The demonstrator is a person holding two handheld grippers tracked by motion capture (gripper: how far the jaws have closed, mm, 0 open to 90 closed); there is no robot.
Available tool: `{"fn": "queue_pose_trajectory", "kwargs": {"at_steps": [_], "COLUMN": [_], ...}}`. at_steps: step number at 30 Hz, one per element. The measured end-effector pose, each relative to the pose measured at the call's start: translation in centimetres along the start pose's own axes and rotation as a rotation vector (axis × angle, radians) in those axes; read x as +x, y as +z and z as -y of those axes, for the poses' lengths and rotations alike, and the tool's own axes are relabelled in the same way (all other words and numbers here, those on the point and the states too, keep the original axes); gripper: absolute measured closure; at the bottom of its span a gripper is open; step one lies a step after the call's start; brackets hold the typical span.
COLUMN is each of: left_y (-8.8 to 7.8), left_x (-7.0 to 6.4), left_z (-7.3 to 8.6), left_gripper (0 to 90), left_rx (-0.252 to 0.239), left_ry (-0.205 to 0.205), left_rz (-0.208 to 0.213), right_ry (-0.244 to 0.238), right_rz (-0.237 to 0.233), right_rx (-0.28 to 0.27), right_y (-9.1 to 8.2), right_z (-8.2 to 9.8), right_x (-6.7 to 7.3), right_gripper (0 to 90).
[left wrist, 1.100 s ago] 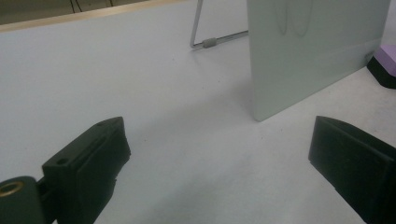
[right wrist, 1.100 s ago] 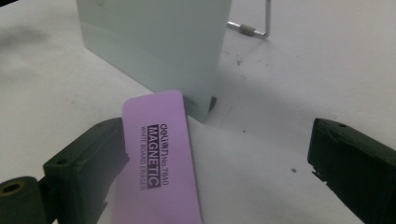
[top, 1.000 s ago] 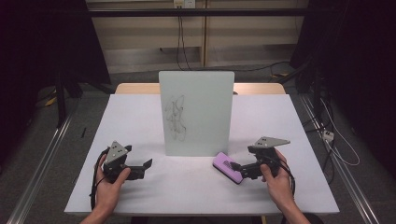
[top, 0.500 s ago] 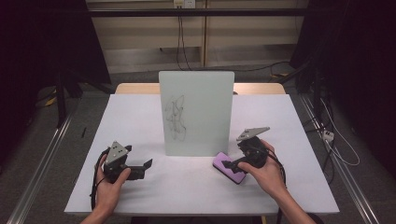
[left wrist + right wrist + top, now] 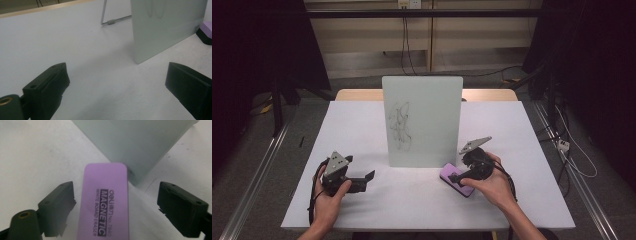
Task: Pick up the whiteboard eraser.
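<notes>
Purple eraser [image 5: 103,202] is seen between the jaws of the right gripper [image 5: 115,207]: flat rectangular block, rounded corners, lilac top face printed in black with "deli", "MAGNETIC", "WHITE BOARD ERASER", dark underside visible in the left gripper view [image 5: 205,31]. It lies flat on the white table [image 5: 522,130], long axis running along the gripper's line of sight, far end just short of the whiteboard's lower corner. Right jaws have just been closing on it with the eraser between them; a gap is still seen on both sides, narrow beside the left jaw, wider beside the right, so pads are not pressing yet and the eraser is not gripped. In the high view the right gripper [image 5: 460,176] is held low over the eraser [image 5: 457,181], which sits at its tip, in front of the board's right bottom corner. Whiteboard [image 5: 422,120] stands upright ahead of both grippers, pale grey-green, dark scribbles [image 5: 399,125] on its left half; a wire stand leg [image 5: 110,22] is seen behind it. Left gripper [image 5: 362,180] is held near the table, well apart from the eraser, jaws spread wide with nothing between them, board edge ahead and to its right. No containers are seen on the table.
</notes>
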State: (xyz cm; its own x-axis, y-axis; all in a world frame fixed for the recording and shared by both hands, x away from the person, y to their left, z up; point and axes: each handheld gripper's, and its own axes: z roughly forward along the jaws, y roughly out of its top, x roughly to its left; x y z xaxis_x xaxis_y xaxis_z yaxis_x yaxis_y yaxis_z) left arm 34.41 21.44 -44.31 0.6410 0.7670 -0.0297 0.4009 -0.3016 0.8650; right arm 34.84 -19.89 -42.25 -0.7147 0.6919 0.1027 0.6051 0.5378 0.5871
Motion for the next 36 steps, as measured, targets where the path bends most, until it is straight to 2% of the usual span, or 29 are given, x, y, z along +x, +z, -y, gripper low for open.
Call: {"fn": "queue_pose_trajectory", "kwargs": {"at_steps": [1, 4, 6, 8, 10, 12, 15, 16, 21, 25, 27, 31, 36], "left_y": [0.0, 0.0, 0.0, 0.1, 0.1, 0.1, 0.2, 0.2, 0.0, 0.0, 0.0, 0.0, 0.0], "left_x": [0.0, 0.1, 0.1, 0.0, 0.1, 0.2, 0.2, 0.3, 0.3, 0.2, 0.2, 0.2, 0.3], "left_z": [0.0, 0.0, 0.0, 0.0, 0.0, 0.0, 0.1, 0.1, 0.0, 0.0, 0.0, 0.0, 0.2], "left_gripper": [4.6, 4.6, 4.6, 4.6, 4.6, 4.6, 4.6, 4.6, 4.6, 4.6, 4.6, 4.6, 4.6], "left_rx": [0.0, -0.001, 0.002, 0.005, 0.004, 0.0, 0.001, 0.0, 0.003, -0.001, 0.001, 0.001, 0.006], "left_ry": [-0.001, 0.0, -0.004, -0.008, -0.007, -0.003, -0.006, -0.007, -0.003, -0.01, 0.0, -0.004, -0.007], "left_rz": [0.001, -0.004, 0.0, 0.001, 0.003, 0.002, 0.004, 0.004, 0.002, 0.002, 0.001, 0.004, 0.005], "right_ry": [-0.003, -0.015, -0.017, -0.031, -0.036, -0.056, -0.059, -0.056, -0.063, -0.057, -0.054, -0.048, -0.045], "right_rz": [-0.004, -0.018, -0.022, -0.019, -0.02, 0.001, -0.002, 0.001, 0.013, 0.005, 0.001, 0.008, 0.0], "right_rx": [0.008, 0.046, 0.051, 0.068, 0.072, 0.093, 0.111, 0.135, 0.143, 0.139, 0.135, 0.097, 0.066], "right_y": [0.1, 0.3, 0.4, 0.5, 0.5, 0.8, 1.0, 1.2, 1.1, 0.9, 0.8, -0.6, -1.2], "right_z": [0.1, 0.1, 0.1, 0.0, -0.1, -0.1, -0.1, 0.0, 0.0, 0.2, 0.3, 0.5, 0.4], "right_x": [0.1, 0.3, 0.3, 0.6, 0.7, 0.8, 0.9, 1.1, 1.4, 1.3, 1.3, 0.8, 0.3], "right_gripper": [21.6, 29.2, 29.6, 34.1, 34.1, 34.6, 35.8, 39.1, 41.2, 41.5, 41.5, 41.6, 41.6]}}
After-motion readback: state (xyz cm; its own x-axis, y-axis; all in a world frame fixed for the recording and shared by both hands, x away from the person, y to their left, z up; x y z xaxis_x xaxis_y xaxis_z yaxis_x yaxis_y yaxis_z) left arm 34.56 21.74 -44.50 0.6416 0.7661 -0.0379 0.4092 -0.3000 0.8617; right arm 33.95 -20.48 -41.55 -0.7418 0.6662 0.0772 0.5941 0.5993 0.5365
